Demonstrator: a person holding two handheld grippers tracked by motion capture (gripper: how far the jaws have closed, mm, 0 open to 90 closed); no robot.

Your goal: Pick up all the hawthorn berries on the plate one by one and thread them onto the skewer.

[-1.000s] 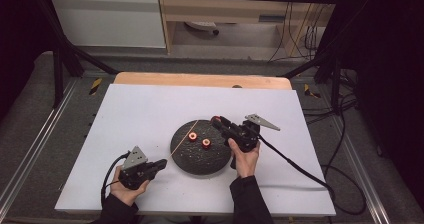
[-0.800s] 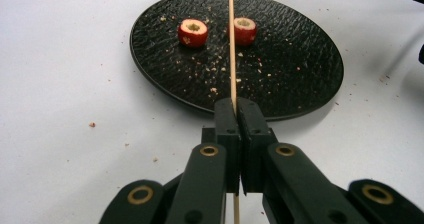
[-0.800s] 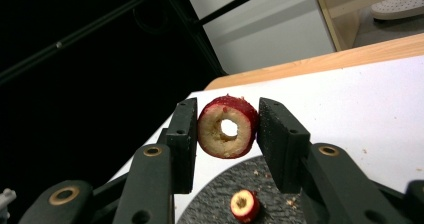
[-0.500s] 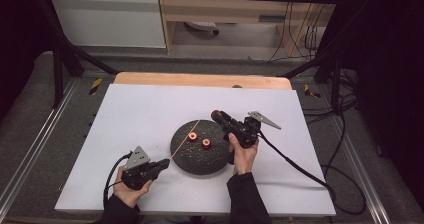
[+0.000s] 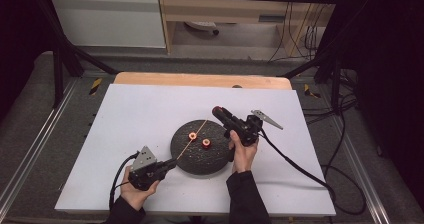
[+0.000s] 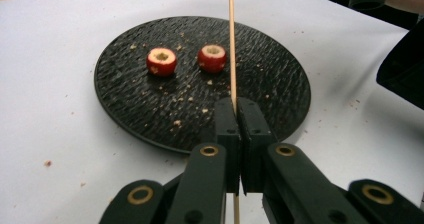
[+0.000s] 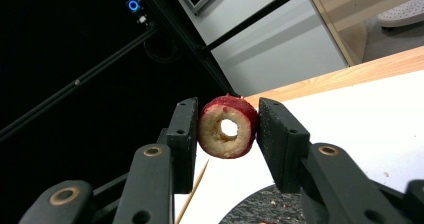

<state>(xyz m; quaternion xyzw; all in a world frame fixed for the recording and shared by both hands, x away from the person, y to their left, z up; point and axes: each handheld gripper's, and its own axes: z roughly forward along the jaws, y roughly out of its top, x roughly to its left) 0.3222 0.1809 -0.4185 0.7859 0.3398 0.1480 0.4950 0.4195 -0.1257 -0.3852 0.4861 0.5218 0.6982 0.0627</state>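
Wooden and thin, the skewer [image 6: 231,44] is pinched near its lower end in the left tongs [image 6: 236,109], whose jaws are pressed together on it with no gap showing. In the high view the left tongs [image 5: 167,166] sit low at the near edge of the white counter [image 5: 125,109], and the skewer [image 5: 192,136] slants up and away from them over the black plate [image 5: 187,159].

On that plate lie two red cored fruit rings, one [image 6: 161,61] to the left and one [image 6: 212,58] just beside the skewer's line, both flat with the hole upward, among pale crumbs.

Farther off, the right tongs [image 7: 227,129] are closed narrow on a third red ring [image 7: 227,126], gripping it by its skin on both sides so that the bored hole faces the camera. In the high view the right tongs [image 5: 218,111] hover just past the far rim of the plate, near the skewer's upper end; whether the tip already touches the ring I cannot quite tell from there, though in the right gripper view the skewer tip [image 7: 197,184] lies below the ring and apart from it.

As I read it, the step in hand is threading: one hand steadies the skewer, the other offers the ring. The next move calls for lining the hole up with the point, then sliding ring and skewer together along the skewer's own axis, gently, since the ring looks soft and crumbly.
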